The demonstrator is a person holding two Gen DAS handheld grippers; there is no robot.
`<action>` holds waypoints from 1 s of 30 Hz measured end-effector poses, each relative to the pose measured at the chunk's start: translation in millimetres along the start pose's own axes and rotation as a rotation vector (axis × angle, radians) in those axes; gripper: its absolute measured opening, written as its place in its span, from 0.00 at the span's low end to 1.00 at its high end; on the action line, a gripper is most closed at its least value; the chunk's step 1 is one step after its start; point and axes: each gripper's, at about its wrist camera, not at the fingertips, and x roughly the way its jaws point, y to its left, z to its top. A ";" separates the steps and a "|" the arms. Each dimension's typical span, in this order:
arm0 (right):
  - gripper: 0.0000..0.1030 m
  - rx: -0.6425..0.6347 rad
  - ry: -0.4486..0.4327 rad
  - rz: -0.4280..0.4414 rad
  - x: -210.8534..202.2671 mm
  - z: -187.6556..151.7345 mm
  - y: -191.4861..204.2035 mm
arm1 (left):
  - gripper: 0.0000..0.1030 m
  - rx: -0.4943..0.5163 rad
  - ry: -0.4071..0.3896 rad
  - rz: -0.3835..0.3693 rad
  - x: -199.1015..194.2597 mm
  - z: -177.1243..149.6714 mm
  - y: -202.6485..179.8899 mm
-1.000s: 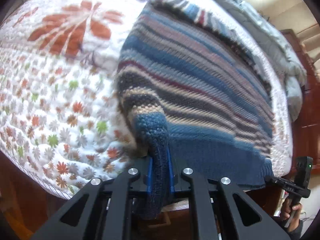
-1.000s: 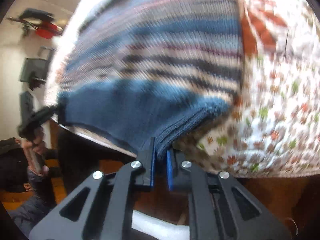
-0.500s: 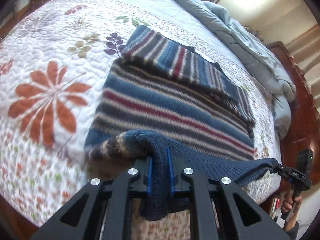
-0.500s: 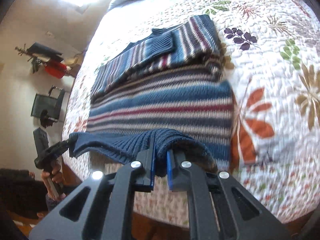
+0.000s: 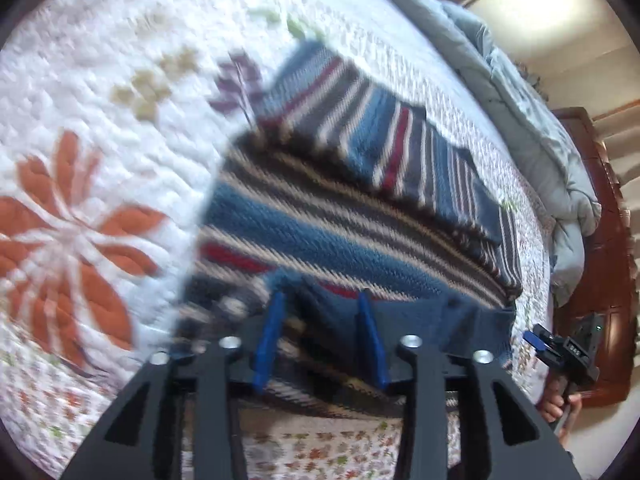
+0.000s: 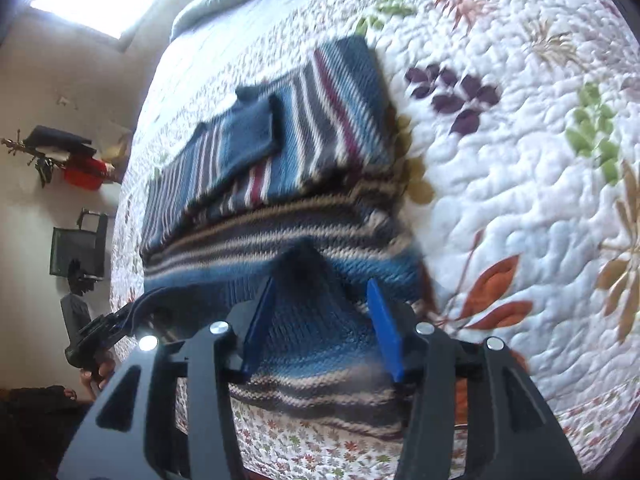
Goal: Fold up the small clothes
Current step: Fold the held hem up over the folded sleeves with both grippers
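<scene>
- Sweater (image 5: pixel 360 236) in blue, grey, cream and red stripes is lying on the quilted floral bedspread (image 5: pixel 100 128), its near hem doubled over onto the body and its sleeves lying folded across the far part.
- Left claw (image 5: pixel 320 300) is hovering low over the near left corner of the folded hem, its blue fingers (image 5: pixel 270 336) standing spread apart with knit showing between them and nothing pinched.
- Right claw (image 6: pixel 320 284) is hanging over the near right corner of the hem, fingers (image 6: pixel 384 328) likewise standing wide apart; a small peak of blue knit is rising between them, but the pads are not pressing on it.
- Both claws are pointing forward and downward along the bed, toward the far sleeves.
- Each wrist view is catching the other tool at its edge: the right one is appearing at the far right of the left view, gripped by a hand (image 5: pixel 558 406); the left one is appearing at the left of the right view, touching the hem's corner.
- Grey duvet (image 5: pixel 532 120) is lying bunched along the far edge of the bed, beside a wooden headboard (image 5: pixel 612 240).
</scene>
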 end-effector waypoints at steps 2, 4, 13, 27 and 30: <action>0.46 -0.042 -0.015 -0.008 -6.5 2.3 2.3 | 0.47 0.023 -0.069 0.053 -18.0 1.3 0.5; 0.47 -0.092 -0.005 -0.016 -7.1 3.1 9.4 | 0.50 0.084 -0.136 0.090 -34.2 1.7 -5.7; 0.63 -0.343 0.071 -0.091 29.7 -2.0 57.7 | 0.54 0.442 -0.084 0.231 9.7 2.8 -64.1; 0.54 -0.375 0.158 -0.086 76.1 10.0 46.1 | 0.53 0.548 0.039 0.237 68.7 2.5 -82.9; 0.32 -0.415 0.174 -0.093 79.7 4.7 48.4 | 0.23 0.532 0.063 0.221 76.4 0.4 -79.1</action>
